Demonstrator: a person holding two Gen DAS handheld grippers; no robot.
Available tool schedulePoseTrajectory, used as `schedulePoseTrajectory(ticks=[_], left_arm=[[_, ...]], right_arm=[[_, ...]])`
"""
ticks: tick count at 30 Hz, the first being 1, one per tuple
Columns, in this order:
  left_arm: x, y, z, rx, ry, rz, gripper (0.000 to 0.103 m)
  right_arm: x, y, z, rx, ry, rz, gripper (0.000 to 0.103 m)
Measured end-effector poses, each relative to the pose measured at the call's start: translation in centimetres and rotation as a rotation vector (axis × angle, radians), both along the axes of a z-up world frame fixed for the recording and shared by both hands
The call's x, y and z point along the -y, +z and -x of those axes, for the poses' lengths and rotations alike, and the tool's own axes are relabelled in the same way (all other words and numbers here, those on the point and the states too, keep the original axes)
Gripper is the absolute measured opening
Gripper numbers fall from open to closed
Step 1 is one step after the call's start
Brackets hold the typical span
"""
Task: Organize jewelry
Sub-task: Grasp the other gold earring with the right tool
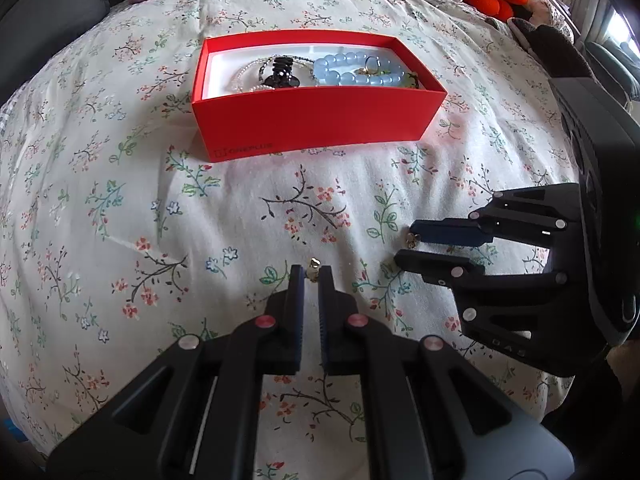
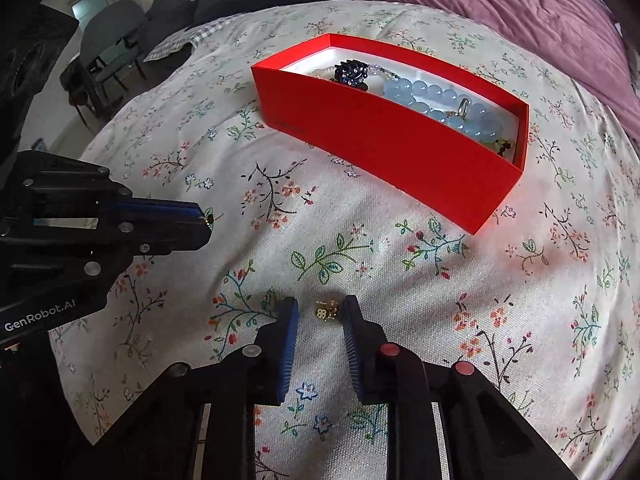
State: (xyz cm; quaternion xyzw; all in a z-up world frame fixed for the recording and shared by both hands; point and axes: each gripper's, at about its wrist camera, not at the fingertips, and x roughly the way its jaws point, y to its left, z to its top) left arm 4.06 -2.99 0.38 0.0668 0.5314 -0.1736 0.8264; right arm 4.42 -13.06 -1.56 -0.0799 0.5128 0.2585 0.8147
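Red box (image 1: 316, 120) sits at 12 o'clock on the flowered bedspread (image 1: 120, 220), bare quilt all around it. Left gripper (image 1: 312, 274) is clenched on a small gold earring (image 1: 313, 267). Right gripper (image 2: 320, 312) stands spread around another gold earring (image 2: 326, 310) lying on the quilt.

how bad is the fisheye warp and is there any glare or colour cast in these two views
Left wrist view: the flowered bedspread bulges like a dome and the corners go black; the open red cardboard box stays sharp. Right wrist view: the box's long side bows, and a red tint spills onto the cloth beside it; no strong glare.
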Motion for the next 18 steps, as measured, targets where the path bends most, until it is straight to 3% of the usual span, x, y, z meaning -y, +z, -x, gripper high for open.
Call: schedulePoseTrajectory(ticks=[5,18], left_arm=[[0.0,0.0,-0.1,-0.004,0.002,0.006,0.008],[-0.5,1.0,-1.0,-0.006,0.032,0.055,0.008]], right_arm=[[0.1,0.0,-0.1,-0.008,-0.008,-0.006,0.013],[0.8,1.4,-0.9,-0.059,-0.058,-0.037,0.012]])
